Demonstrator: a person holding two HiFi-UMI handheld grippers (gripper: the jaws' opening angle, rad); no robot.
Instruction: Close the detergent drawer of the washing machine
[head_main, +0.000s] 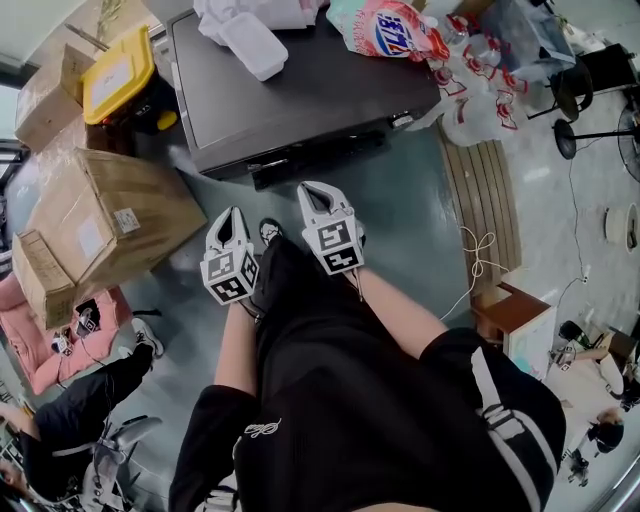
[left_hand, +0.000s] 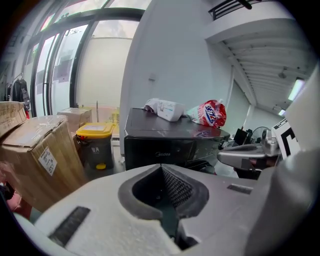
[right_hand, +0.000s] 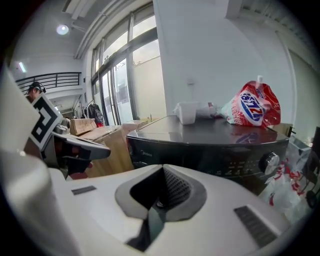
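On my far left sits a cardboard box (head_main: 110, 215), with a yellow-lidded bin (head_main: 120, 75) behind it, beside the washing machine (head_main: 300, 90). My left gripper (head_main: 232, 218) is pressed together with nothing in it, held in close to my body. My right gripper (head_main: 314, 192) is just beside it, also pressed together and empty. Both point toward the machine but are well apart from it.

The detergent drawer should be in the dark front panel (right_hand: 200, 155), left of the knob (right_hand: 270, 161). From here I cannot tell whether it stands out or already sits flush, so I judge the closing push has not been made.

What could go wrong:
- If I push with a narrow closed tip off the middle of the drawer face, the drawer may skew on its runners and jam partway.
- The panel looks glossy, so a tip coming in at a downward slant could slide off and hit the controls or the knob.
- A hard shove could rock the machine and tip the white tub (head_main: 250, 45) or, further right, the detergent pouch (head_main: 390, 30) off its lid.
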